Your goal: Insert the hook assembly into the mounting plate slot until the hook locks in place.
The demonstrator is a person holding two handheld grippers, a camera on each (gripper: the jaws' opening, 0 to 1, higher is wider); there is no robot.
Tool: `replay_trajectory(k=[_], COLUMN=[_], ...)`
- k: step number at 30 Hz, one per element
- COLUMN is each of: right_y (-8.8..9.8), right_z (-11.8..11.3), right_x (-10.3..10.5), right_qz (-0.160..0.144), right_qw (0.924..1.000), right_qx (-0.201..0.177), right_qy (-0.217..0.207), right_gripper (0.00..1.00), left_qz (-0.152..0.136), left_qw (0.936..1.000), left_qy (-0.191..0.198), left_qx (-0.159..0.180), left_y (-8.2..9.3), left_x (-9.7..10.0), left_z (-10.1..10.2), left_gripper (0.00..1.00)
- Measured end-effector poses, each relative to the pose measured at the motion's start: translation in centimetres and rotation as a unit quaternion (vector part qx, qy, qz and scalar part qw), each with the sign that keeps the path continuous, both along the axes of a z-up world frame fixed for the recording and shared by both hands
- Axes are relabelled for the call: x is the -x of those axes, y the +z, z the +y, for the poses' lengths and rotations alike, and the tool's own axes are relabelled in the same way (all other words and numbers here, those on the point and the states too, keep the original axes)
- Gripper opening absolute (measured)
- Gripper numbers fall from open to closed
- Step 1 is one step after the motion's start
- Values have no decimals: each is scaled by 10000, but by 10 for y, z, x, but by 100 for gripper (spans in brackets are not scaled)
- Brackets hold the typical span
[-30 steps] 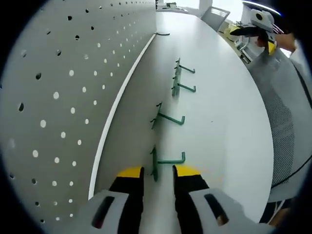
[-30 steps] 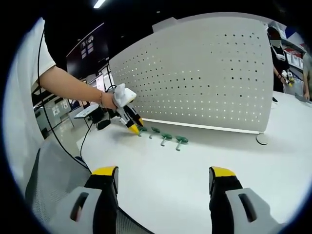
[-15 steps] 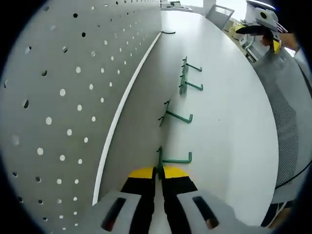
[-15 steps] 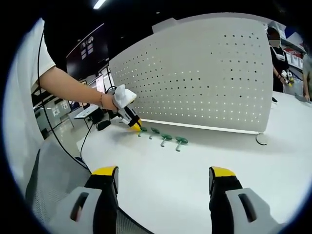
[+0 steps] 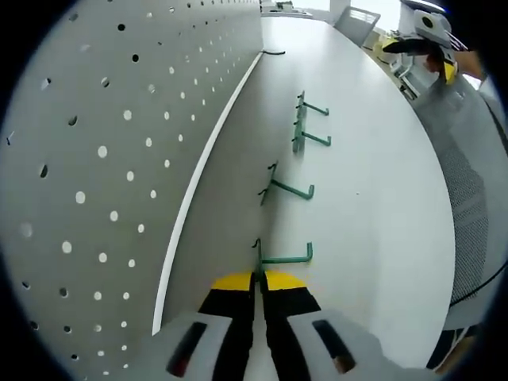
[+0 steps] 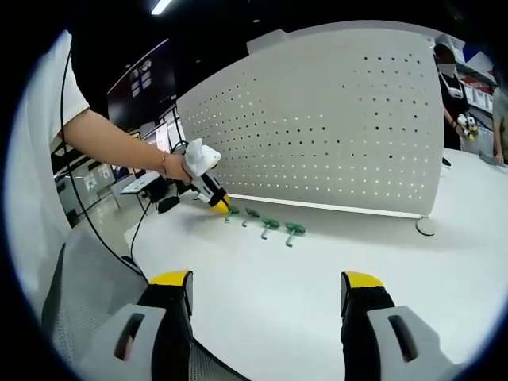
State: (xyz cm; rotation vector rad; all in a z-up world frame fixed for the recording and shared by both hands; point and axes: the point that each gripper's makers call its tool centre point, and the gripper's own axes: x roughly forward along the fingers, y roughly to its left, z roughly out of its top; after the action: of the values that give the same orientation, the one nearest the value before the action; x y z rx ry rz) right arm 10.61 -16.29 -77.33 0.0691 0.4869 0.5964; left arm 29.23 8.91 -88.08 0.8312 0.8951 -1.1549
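Note:
Several green wire hooks lie in a row on the white table point(image 5: 373, 182) beside the upright white pegboard point(image 5: 95, 151). My left gripper point(image 5: 255, 278) is shut on the back end of the nearest hook point(image 5: 284, 257), whose arm points right. Farther along lie a single hook point(image 5: 290, 190) and a pair of hooks point(image 5: 305, 127). In the right gripper view the left gripper point(image 6: 213, 198) sits at the left end of the hook row point(image 6: 270, 222), in front of the pegboard point(image 6: 333, 127). My right gripper point(image 6: 266, 294) hangs open over the table's near edge, holding nothing.
A black foot point(image 5: 274, 53) marks the pegboard's far end, with a round foot point(image 6: 429, 226) at its right. A mesh chair back point(image 6: 87, 294) stands low on the left. People point(image 6: 452, 87) stand far right. The other gripper point(image 5: 421, 44) shows at the top right.
The left jaws, open around the nearest hook a second ago, have shut on it. The right gripper has stayed still and open.

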Motion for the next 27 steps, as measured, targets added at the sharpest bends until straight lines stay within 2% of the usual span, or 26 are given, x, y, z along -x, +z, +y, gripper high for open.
replay_trajectory(k=[11,16,18,22,24,27], right_y=[1,1,1,3,2,3], right_z=[0,-1,-1,-1,-1,-3], right_x=[0,-1,-1,-1,-1,-2], right_qz=[13,5,10,-21,-24,-57], right_qw=[10000,10000,10000,9999,9999,9999], right_qx=[-27,-38,-72,-98,-91,-91], right_qy=[-3,-20,-33,-55,-56,-80], right_gripper=[73,73,73,73,73,73], left_qz=[40,-124,-113,-178,-117,-226], left_qw=[10000,9999,9998,9996,9995,9987], left_qy=[13,-93,92,102,163,238], left_qx=[22,9,101,171,246,380], left_y=[0,1,1,2,3,9], left_x=[0,-1,-4,-4,-3,-7], left_z=[0,-1,-1,-2,-3,-4], left_gripper=[3,2,2,1,1,1])
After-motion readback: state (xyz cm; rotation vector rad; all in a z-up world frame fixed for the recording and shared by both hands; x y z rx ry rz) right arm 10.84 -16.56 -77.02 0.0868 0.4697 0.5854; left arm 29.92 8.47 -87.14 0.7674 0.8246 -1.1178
